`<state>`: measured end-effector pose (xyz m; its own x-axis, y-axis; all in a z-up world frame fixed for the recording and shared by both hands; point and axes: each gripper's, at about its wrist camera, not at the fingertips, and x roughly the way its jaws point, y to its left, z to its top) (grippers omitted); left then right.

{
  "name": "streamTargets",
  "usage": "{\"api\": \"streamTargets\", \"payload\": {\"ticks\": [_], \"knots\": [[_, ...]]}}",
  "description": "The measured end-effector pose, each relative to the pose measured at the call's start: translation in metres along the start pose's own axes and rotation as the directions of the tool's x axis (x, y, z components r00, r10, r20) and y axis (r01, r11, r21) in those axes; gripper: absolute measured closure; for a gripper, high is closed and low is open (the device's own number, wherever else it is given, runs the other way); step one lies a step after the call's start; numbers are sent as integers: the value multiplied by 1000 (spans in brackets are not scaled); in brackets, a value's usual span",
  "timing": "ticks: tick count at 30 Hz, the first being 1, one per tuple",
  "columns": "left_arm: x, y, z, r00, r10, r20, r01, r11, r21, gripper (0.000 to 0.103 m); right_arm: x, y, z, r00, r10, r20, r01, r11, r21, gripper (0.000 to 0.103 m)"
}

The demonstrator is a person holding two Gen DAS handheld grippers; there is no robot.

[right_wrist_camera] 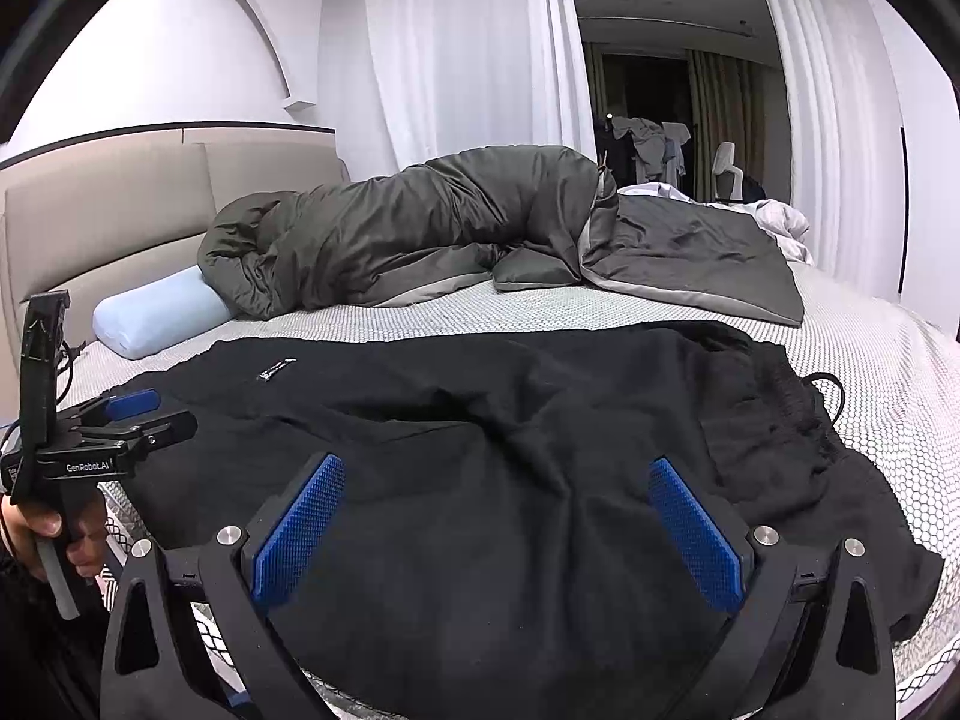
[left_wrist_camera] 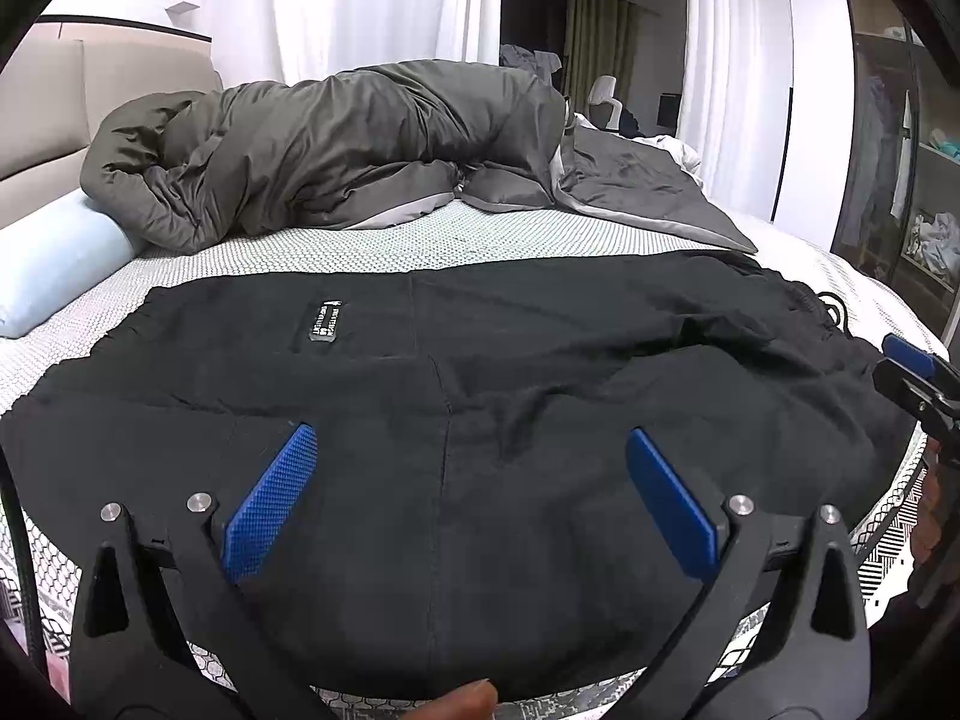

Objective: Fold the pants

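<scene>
Black pants (left_wrist_camera: 480,420) lie spread across the near half of a bed (left_wrist_camera: 420,240), their small white-lettered label (left_wrist_camera: 324,319) facing up toward the far left and the gathered waistband (right_wrist_camera: 774,414) bunched at the right, where a dark drawstring (right_wrist_camera: 831,387) loops onto the dotted white sheet. The left tool (left_wrist_camera: 471,468) hovers over the near edge of the pants with its blue pads (left_wrist_camera: 270,504) spread wide apart and nothing between them; a fingertip (left_wrist_camera: 468,699) shows at the bottom of that view. The right tool (right_wrist_camera: 498,510) is likewise spread wide, empty, above the rumpled middle of the pants, just short of the waistband. In the right wrist view the left tool appears at the far left, held in a hand (right_wrist_camera: 48,534) beside the bed's near edge; in the left wrist view the right tool's blue tip pokes in at the right edge. On the far side of the bed a grey-green duvet (left_wrist_camera: 336,144) is heaped in a long roll, one end resting on a pale blue pillow (left_wrist_camera: 54,264) against the beige padded headboard (right_wrist_camera: 120,210). White curtains (right_wrist_camera: 456,48) hang behind, and a dark doorway opens to a room with a white chair (right_wrist_camera: 725,171) and clothes piled on a rack (right_wrist_camera: 648,144).
</scene>
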<state>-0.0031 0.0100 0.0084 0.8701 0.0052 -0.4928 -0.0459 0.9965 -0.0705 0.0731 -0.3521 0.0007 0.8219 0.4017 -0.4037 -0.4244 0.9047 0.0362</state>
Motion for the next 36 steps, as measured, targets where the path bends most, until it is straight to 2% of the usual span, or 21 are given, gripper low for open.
{"api": "streamTargets", "payload": {"ticks": [36], "knots": [[0,1,-3,1000,12,6,-12,1000,-3,1,1,2,-1,1000,-8,-10,8,1000,4,0]]}}
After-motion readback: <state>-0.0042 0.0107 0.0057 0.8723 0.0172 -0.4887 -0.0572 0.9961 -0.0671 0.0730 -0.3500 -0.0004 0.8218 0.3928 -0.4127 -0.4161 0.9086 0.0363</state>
